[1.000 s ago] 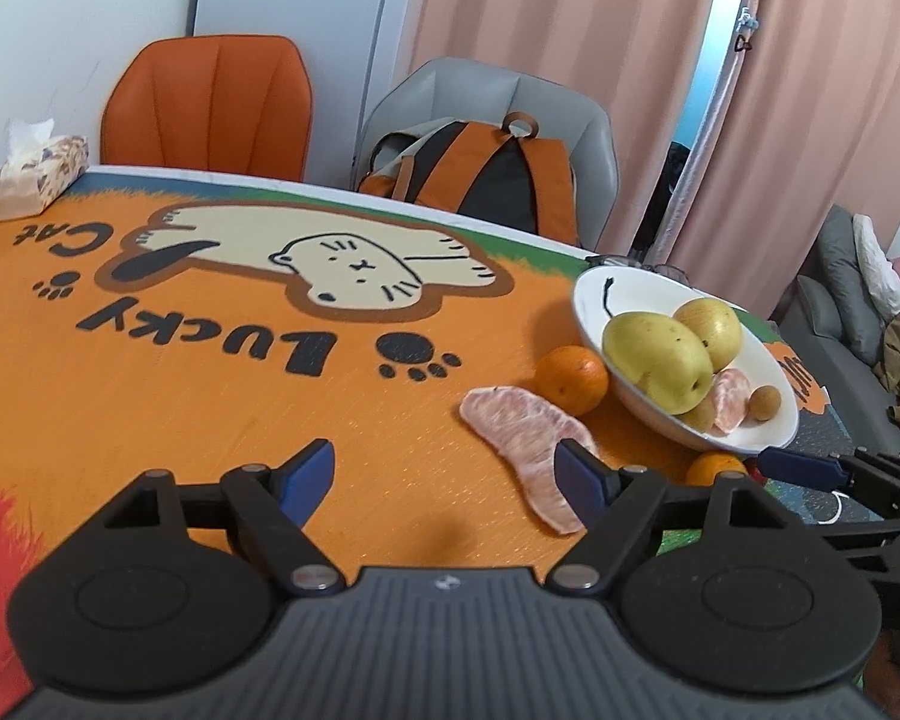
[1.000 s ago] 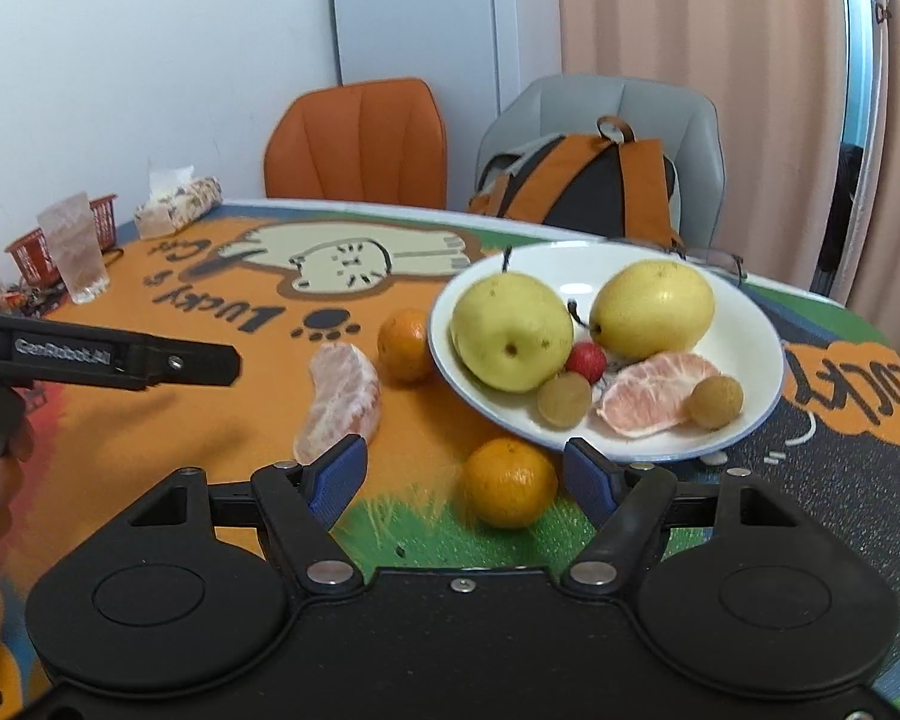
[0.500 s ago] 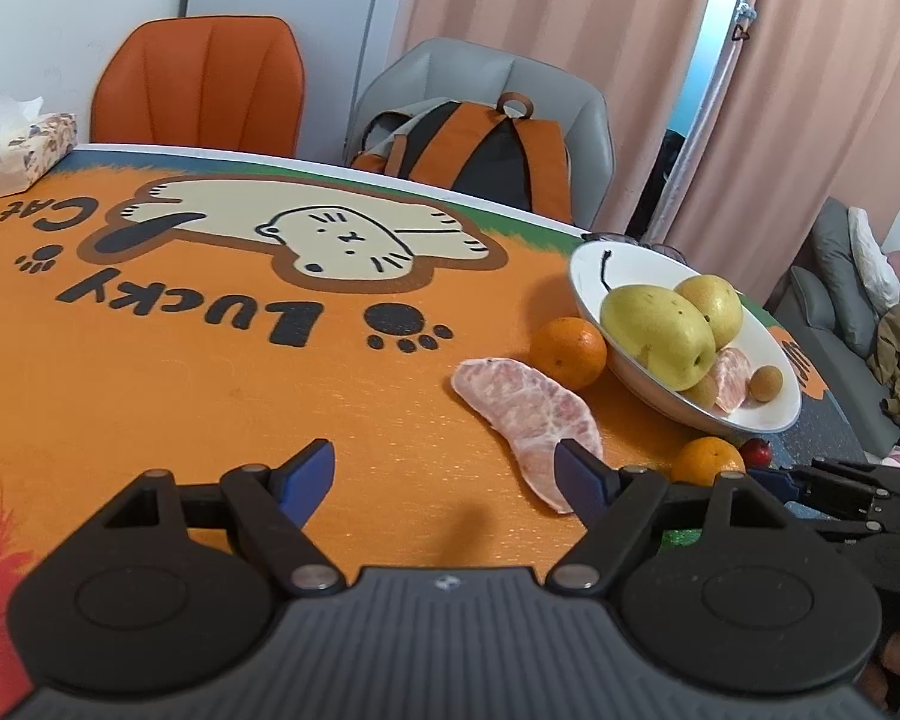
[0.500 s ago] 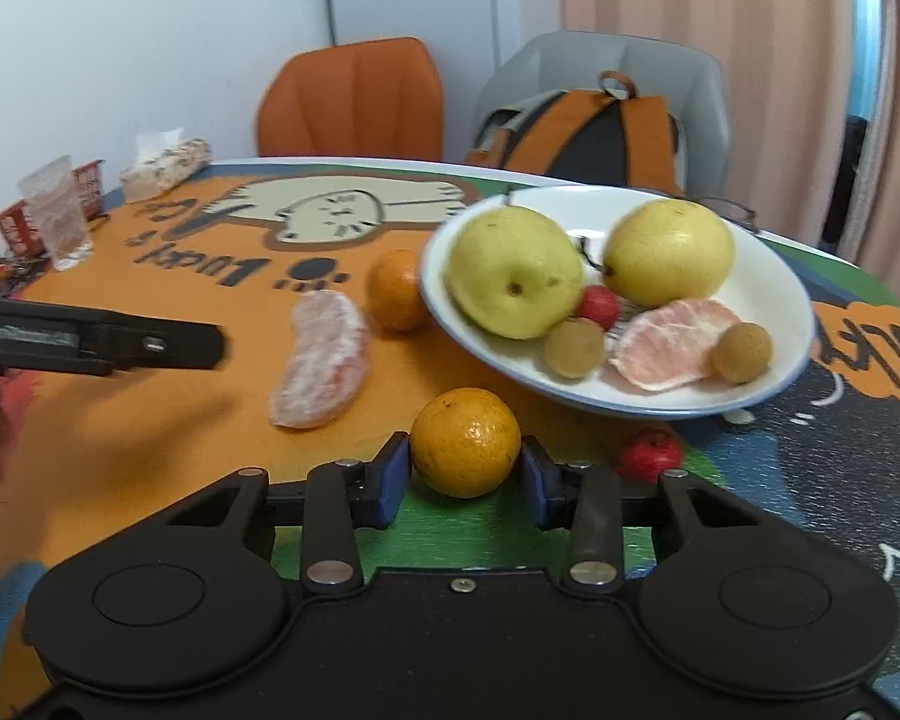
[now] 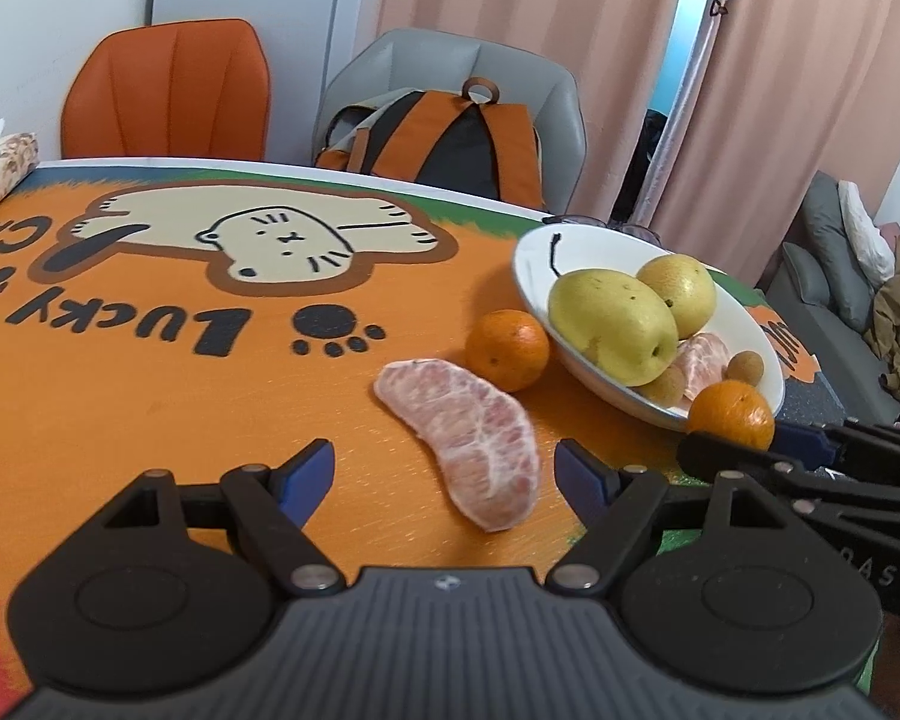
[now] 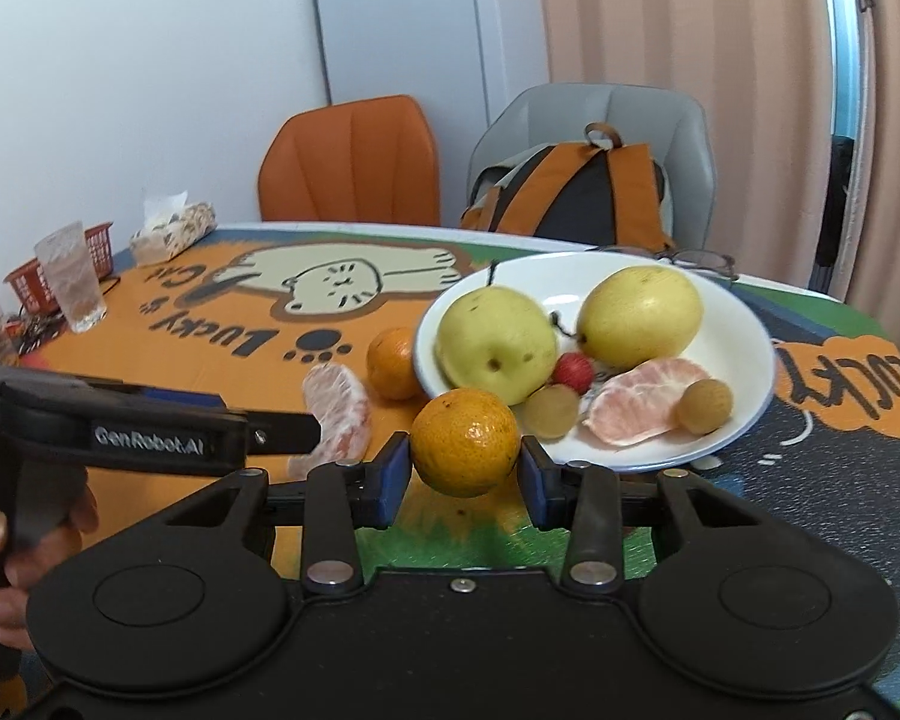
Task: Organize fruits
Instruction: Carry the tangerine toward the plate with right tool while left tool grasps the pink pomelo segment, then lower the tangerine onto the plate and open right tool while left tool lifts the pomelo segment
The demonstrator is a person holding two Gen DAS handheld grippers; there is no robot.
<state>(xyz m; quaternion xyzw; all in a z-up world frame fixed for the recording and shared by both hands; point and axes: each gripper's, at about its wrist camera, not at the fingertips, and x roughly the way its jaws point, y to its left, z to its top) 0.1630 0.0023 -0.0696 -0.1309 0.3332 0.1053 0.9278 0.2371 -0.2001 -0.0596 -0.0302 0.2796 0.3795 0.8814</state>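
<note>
1. right wrist view: the right gripper [image 6: 465, 468] was clamped on a small orange [image 6: 465, 441], one blue pad pressed against each side of the fruit, at the lower centre of the frame.
2. the held orange sat in front of the near rim of the white bowl [image 6: 744, 402]; whether it was clear of the table could not be told.
3. the bowl filled the centre right of that frame and held two yellow-green pears [image 6: 497, 347], a small red fruit [image 6: 573, 373], a peeled pomelo segment [image 6: 645, 399] and two tan longans [image 6: 703, 407].
4. a second orange [image 6: 392, 363] rested on the table just left of the bowl, touching or nearly touching its rim.
5. a loose pomelo segment [image 6: 337, 408] lay on the orange tablecloth [image 6: 168, 354] left of that orange, partly behind the left gripper's finger.
6. left wrist view: the left gripper [image 5: 444, 474] was spread wide with nothing between its blue pads, at the lower centre of the frame.
7. the loose pomelo segment [image 5: 468, 438] lay between and just beyond its fingertips, not touched by either pad.
8. at the right of that frame the held orange [image 5: 731, 414] showed against the bowl's near edge, with the right gripper [image 5: 774, 450] below it.
9. a tissue box [image 6: 173, 228], a glass [image 6: 71, 276] and a red basket [image 6: 30, 285] stood at the left of the right wrist frame; an orange chair [image 6: 351, 162] and a grey chair with a backpack [image 6: 576, 192] were behind the table.
</note>
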